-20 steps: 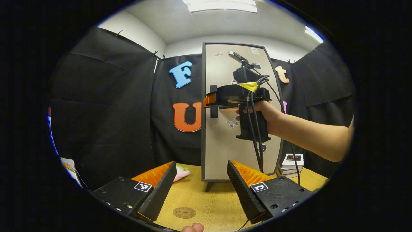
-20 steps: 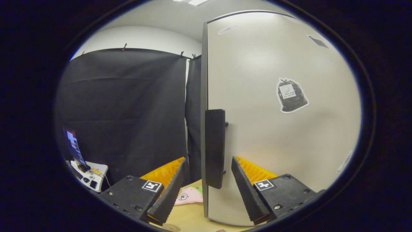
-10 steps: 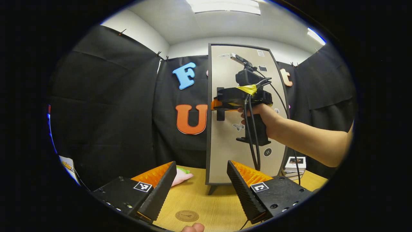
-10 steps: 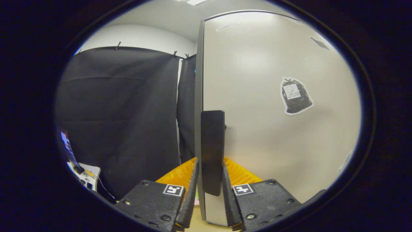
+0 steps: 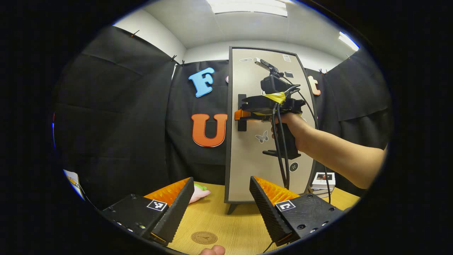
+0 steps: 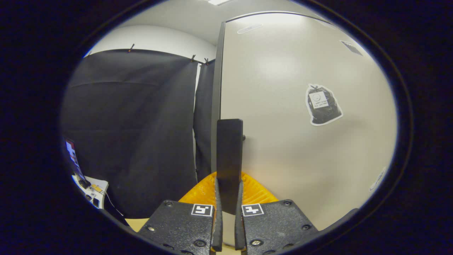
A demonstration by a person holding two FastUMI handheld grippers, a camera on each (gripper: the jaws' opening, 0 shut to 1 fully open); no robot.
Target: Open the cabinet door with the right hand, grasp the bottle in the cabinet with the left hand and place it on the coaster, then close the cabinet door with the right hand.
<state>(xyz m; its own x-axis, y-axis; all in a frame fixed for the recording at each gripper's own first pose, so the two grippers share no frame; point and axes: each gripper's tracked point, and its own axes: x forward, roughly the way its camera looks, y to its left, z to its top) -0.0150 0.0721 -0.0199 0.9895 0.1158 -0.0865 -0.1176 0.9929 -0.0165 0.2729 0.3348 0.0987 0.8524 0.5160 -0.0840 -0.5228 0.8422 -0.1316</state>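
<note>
Left gripper view, from left to right. A pink soft toy [image 5: 199, 193] lies on the worktop [image 5: 233, 226] at the foot of the booth wall. The left hand-held gripper [image 5: 221, 209] hangs low over the worktop with its fingers spread wide and nothing between them. Below the gap lies the round coaster [image 5: 204, 237], bare. Behind stands the cabinet [image 5: 263, 141], its door [image 5: 247, 166] flush with the frame. The right hand-held gripper [image 5: 241, 115], carried by a person's hand [image 5: 292, 125], meets the dark vertical handle [image 5: 241, 102] near the door's left edge. A small stack of boxes [image 5: 322, 179] sits at the cabinet's right foot.

Right gripper view. The right hand-held gripper [image 6: 228, 216] is pressed together on the handle [image 6: 229, 159] — both fingers bear on its flat sides at the lower part. The door [image 6: 300, 148] appears closed or barely cracked; which, cannot be told.

Progress, as judged: only the grasp of the handle is made. Left to do — swing the door open, take out the bottle, set it on the coaster, and close the door. The bottle is presumably inside the cabinet, hidden by the door.
</note>
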